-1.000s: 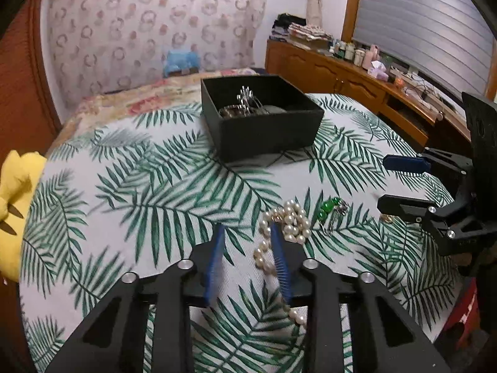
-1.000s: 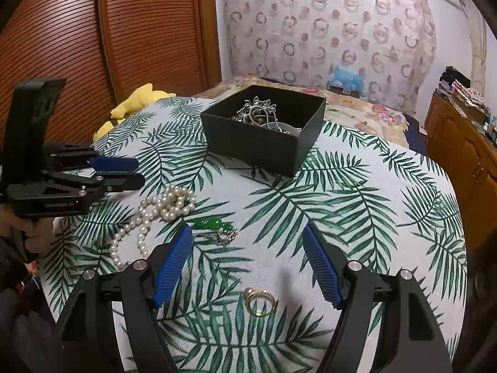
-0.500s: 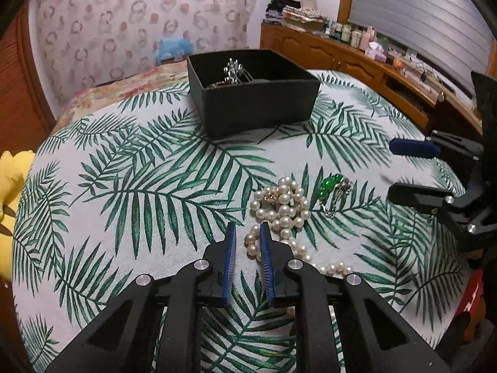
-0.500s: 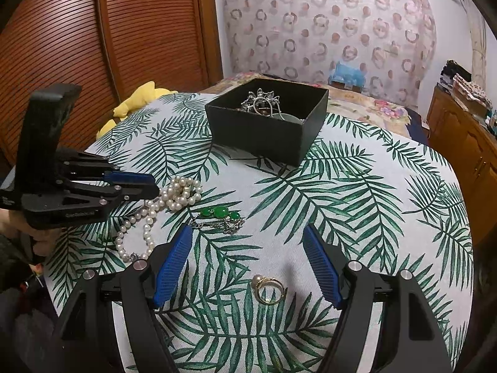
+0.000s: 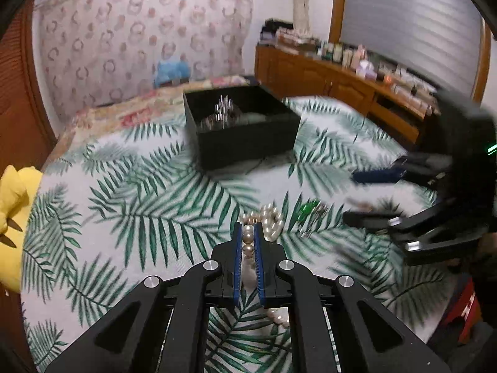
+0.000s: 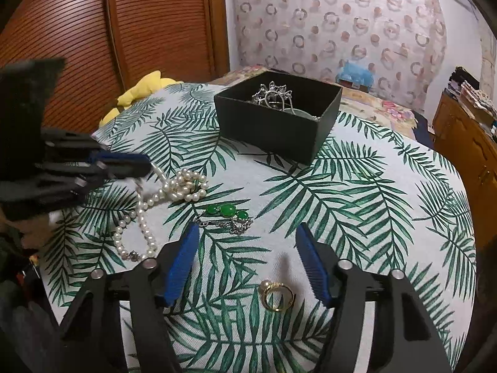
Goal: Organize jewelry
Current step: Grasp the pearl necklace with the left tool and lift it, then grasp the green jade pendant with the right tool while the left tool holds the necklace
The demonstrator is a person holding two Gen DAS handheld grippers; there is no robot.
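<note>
We see the left gripper (image 5: 248, 240) clenched on the pearl necklace (image 6: 174, 191); the right gripper (image 6: 247, 264), jaws narrowing but released, hovers above the gold ring (image 6: 276, 295).

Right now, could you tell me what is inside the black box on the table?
Inside the black box, a spiky silver ornament rises above the rim, with a pale rounded piece beside it. The near wall hides anything lying on the bottom.

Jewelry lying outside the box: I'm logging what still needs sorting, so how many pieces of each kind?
pearl necklace: 1, pinched in the left hand-held gripper
green-stone piece: 1
gold ring: 1
Total: 3
</note>
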